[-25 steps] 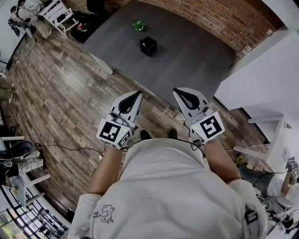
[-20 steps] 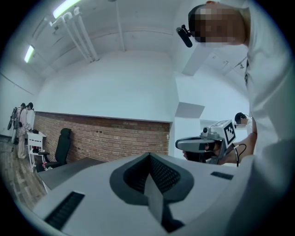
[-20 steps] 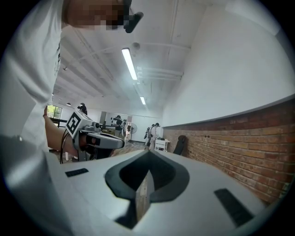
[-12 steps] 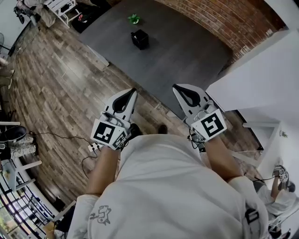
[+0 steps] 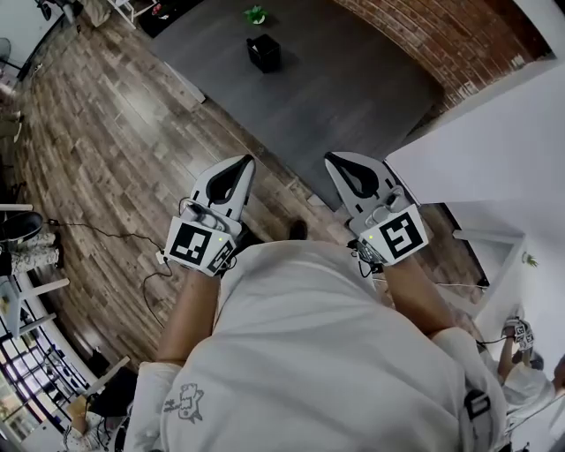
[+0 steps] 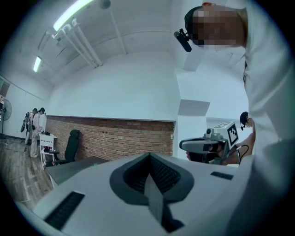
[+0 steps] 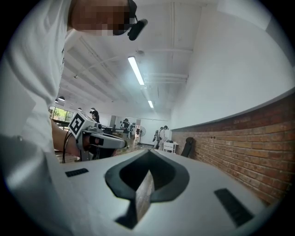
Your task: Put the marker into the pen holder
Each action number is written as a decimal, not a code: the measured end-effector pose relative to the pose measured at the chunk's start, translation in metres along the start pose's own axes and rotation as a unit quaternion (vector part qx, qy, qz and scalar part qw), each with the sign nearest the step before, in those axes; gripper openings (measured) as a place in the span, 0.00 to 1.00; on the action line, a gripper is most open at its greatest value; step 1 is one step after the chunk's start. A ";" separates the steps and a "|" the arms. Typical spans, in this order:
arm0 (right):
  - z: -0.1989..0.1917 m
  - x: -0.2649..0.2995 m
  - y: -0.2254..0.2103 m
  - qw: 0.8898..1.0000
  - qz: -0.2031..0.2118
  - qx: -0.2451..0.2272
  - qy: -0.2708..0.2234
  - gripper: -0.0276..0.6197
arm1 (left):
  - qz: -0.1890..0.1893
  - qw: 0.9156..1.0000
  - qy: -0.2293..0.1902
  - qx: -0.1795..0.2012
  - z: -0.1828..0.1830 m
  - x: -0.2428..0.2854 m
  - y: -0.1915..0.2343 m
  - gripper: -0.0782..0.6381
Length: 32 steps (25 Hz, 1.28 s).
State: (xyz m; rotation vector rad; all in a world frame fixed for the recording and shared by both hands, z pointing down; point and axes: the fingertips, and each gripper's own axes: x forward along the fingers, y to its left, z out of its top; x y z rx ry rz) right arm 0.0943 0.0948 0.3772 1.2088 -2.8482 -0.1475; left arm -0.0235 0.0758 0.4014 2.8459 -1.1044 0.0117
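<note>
Head view, upper centre: black pen holder (image 5: 264,53) standing on grey table (image 5: 353,88), small green object (image 5: 255,14), likely the marker, just above it in frame, apart. At mid-frame, left gripper (image 5: 242,166) and right gripper (image 5: 334,161), well short of both, jaws pressed together, nothing between. Nothing begun: approach, pick-up and insertion all left.

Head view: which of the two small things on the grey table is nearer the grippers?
The black pen holder; the green thing lies beyond it, farther from the person.
</note>
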 end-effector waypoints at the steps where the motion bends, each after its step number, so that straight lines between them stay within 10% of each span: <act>1: 0.001 -0.001 0.002 1.000 0.001 0.005 -0.002 0.05 | 0.002 1.000 0.000 0.001 0.001 -0.002 0.000 0.13; 32: -0.003 -0.007 0.000 1.000 0.020 0.011 -0.006 0.05 | 0.012 1.000 0.004 0.000 -0.001 0.006 -0.010 0.13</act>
